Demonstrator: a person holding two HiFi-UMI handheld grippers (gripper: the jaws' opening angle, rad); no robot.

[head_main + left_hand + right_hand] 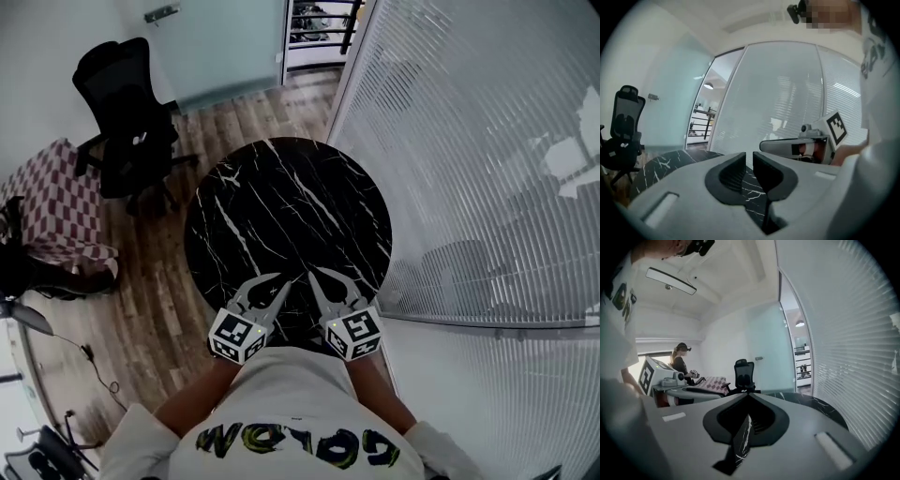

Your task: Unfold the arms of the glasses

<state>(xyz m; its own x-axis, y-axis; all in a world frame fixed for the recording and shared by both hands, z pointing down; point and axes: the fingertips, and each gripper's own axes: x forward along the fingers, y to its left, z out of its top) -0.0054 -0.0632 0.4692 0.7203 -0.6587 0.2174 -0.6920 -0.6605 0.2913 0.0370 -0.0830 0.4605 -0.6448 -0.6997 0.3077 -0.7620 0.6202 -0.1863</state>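
Note:
No glasses show in any view. The round black marble table (pixel 281 202) lies bare below me. Both grippers hang over its near edge, close to my chest, pointing roughly level across it. My left gripper (pixel 278 280) has its jaws a narrow slit apart with nothing between them, as the left gripper view shows (pixel 749 157). My right gripper (pixel 312 274) has its tips touching and holds nothing (pixel 748 394). Each gripper appears in the other's view, side on.
A black office chair (pixel 127 112) stands at the far left on the wood floor, beside a checkered cloth (pixel 56 202). A curved glass wall with blinds (pixel 469 141) runs along the right of the table. Another person (pixel 680 359) is at the back of the room.

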